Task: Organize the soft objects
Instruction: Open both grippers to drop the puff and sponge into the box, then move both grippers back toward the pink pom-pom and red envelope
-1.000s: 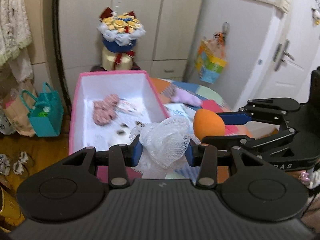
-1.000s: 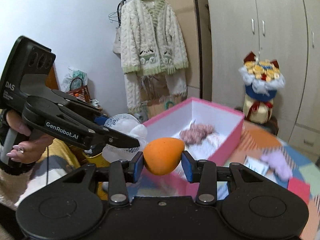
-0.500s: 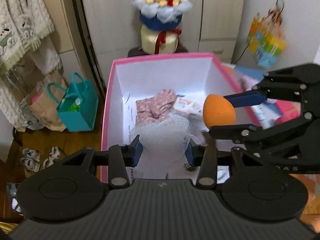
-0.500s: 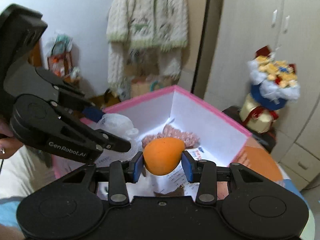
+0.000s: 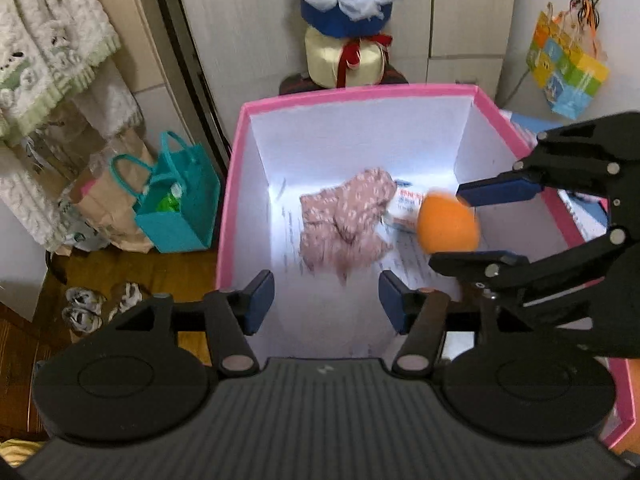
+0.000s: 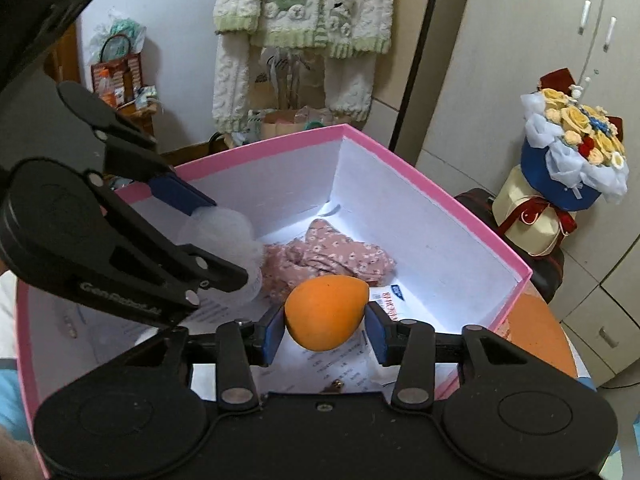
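Note:
A pink box with white inside (image 5: 236,184) (image 6: 432,188) holds a pink floral cloth (image 5: 344,220) (image 6: 328,256). My left gripper (image 5: 326,300) hovers over the box, open and empty in its own view. In the right wrist view it (image 6: 216,240) shows at left, with a blurred white mesh puff (image 6: 224,236) between or just below its fingers. My right gripper (image 6: 324,332) is shut on an orange egg-shaped sponge (image 6: 326,312) over the box. The sponge also shows in the left wrist view (image 5: 448,224).
Printed paper (image 6: 392,308) lies on the box floor. A flower bouquet on a cream box (image 5: 344,24) (image 6: 568,168) stands behind it. A teal bag (image 5: 176,200) and paper bags sit on the wooden floor at left. A knit cardigan (image 6: 304,8) hangs on the wall.
My left gripper has opened and the white mesh puff has left its own view. Both grippers have moved farther over the box and tilted down. The right one still holds the sponge.

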A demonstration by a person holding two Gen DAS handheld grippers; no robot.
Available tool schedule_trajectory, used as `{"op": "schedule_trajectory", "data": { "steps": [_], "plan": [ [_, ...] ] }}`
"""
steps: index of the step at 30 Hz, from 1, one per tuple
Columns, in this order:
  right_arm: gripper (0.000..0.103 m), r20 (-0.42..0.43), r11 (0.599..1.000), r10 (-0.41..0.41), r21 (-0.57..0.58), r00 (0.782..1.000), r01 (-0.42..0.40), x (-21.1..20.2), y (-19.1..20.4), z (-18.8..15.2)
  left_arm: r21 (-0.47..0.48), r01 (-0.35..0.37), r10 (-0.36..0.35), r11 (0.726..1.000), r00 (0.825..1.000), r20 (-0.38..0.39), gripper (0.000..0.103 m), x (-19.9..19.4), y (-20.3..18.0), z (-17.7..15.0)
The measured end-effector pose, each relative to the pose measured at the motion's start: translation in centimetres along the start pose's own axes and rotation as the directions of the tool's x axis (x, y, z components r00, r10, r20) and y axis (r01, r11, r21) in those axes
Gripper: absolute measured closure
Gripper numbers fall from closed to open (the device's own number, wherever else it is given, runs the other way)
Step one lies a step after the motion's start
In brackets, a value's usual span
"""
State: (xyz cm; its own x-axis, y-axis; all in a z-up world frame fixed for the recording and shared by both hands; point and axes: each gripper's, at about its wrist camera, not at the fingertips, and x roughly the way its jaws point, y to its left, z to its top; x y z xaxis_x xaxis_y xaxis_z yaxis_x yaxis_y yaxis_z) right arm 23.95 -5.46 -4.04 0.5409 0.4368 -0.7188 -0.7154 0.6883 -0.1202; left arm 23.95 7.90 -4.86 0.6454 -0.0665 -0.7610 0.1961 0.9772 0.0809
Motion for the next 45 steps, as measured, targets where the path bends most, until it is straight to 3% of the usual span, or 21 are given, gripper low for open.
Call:
{"op": "schedule_trajectory", "data": {
  "steps": [4, 10, 16, 19, 24, 32, 40, 45],
  "plan": [
    [0.046, 0.107, 0.996, 0.054, 0.061, 0.993, -0.061, -2.1, -0.4, -0.8, -0.013, 0.035, -0.034, 0.999, 0.997, 0.071, 0.033, -2.3, 0.5, -0.7],
    [0.046, 0.174, 0.978, 0.037, 0.194, 0.984, -0.071, -6.2, -0.3, -2.3, -0.006, 0.075, -0.073, 0.997, 0.988, 0.135, 0.030, -6.2, 1.2, -2.3],
    [0.046, 0.167, 0.967, -0.024, 0.253, 0.986, -0.019, -9.8, 1.3, -4.0, 0.027, 0.103, -0.106, 0.994, 0.979, 0.177, 0.028, -9.8, 1.4, -4.6],
    [0.046, 0.115, 0.972, -0.086, 0.228, 0.990, 0.059, -10.9, 3.3, -4.4, 0.032, 0.130, -0.134, 0.991, 0.974, 0.184, 0.028, -11.2, 1.1, -5.9],
    [0.042, 0.106, 0.981, -0.075, 0.185, 0.992, 0.054, -13.3, 5.7, -4.7, 0.046, 0.186, -0.192, 0.981, 0.964, 0.187, 0.028, -13.5, 0.3, -7.5],
    [0.032, 0.142, 0.990, -0.077, 0.132, 0.987, 0.059, -17.4, 8.4, -5.1, 0.125, 0.172, -0.197, 0.977, 0.953, 0.231, 0.022, -17.4, -1.4, -9.5],
    [0.028, 0.141, 0.992, -0.068, 0.114, 0.988, 0.052, -19.9, 10.1, -7.1, 0.180, 0.162, -0.198, 0.970, 0.958, 0.206, 0.021, -19.2, -3.2, -11.6],
    [0.026, 0.140, 0.989, -0.074, 0.135, 0.987, 0.056, -21.3, 10.0, -9.0, 0.222, 0.159, -0.208, 0.962, 0.954, 0.217, 0.015, -20.5, -4.9, -12.1]
  ]
}}
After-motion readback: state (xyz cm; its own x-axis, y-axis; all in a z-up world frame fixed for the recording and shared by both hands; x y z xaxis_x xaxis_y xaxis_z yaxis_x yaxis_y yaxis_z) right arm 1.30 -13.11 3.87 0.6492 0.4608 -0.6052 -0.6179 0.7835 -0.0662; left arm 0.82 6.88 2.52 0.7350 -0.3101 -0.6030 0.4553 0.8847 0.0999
